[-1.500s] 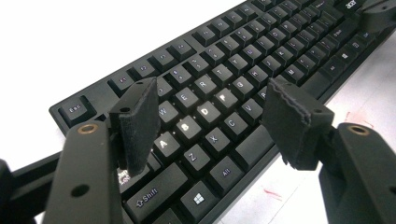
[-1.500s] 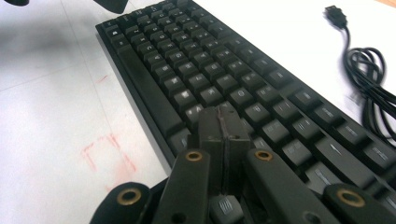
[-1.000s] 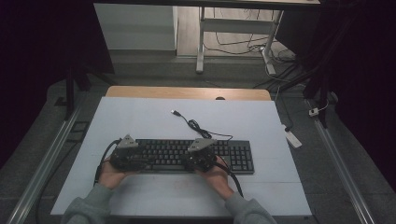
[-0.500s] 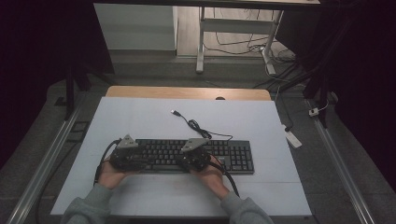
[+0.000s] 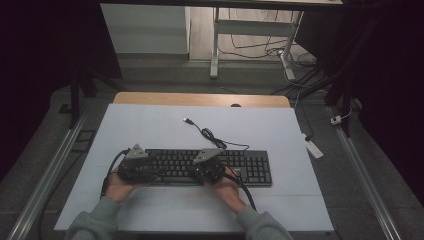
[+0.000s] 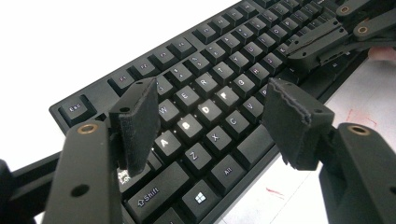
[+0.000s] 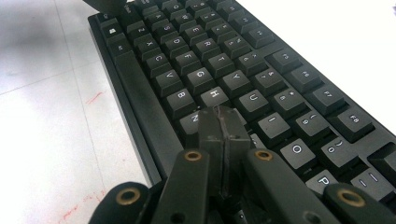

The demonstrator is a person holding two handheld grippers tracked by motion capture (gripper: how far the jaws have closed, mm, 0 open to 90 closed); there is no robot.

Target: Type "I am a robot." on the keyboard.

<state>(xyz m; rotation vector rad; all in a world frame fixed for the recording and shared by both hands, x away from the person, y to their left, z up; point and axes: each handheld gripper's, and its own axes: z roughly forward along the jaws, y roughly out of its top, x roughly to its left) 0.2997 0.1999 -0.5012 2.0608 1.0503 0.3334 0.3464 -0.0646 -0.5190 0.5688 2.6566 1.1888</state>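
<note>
White table top (image 5: 150, 135) with a wooden strip along its far edge; dim room around it, metal rails to both sides, desk legs and loose cables on the floor beyond. Faint red marks on the surface near the keyboard's front edge.

No containers on the table. Black keyboard (image 5: 210, 167) lies flat near the person's edge, long side across; its cable (image 5: 207, 134) runs toward the far side and ends in a loose USB plug.

Left gripper (image 6: 210, 116) hangs over the keyboard's left end, jaws spread wide, nothing between the pads; some keys below look lit. Right gripper (image 7: 223, 126) has its jaws pressed together, tip low over the middle letter keys, probably touching one, though contact is hard to judge. Both hands sit at the keyboard's near edge.
</note>
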